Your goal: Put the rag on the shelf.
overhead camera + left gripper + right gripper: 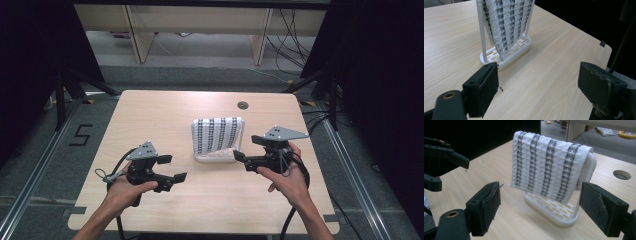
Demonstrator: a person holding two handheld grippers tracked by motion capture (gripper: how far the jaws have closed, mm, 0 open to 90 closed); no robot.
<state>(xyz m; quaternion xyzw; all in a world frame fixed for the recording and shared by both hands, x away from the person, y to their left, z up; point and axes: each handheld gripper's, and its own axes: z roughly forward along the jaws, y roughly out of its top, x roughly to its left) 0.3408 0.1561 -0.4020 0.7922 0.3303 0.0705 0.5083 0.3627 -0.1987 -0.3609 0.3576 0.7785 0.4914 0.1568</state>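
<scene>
A white cloth with dark grey stripes (218, 133) hangs over a small white slotted rack (216, 157) that stands near the middle of the wooden table (165, 115). My left gripper (173, 168) is open, low over the table at the front left of the rack, with nothing between its fingers. In the left gripper view the cloth (506, 22) and the rack's base (522, 47) lie ahead of the wide jaws. My right gripper (248, 148) is open just right of the rack. In its own view the cloth (546, 167) hangs in front, apart from both pads.
A round cable hole (243, 105) sits in the table behind the rack. The table's right edge (602, 47) drops off to dark floor. Black curtains flank both sides, and wooden desk legs (137, 35) and cables stand beyond the far edge.
</scene>
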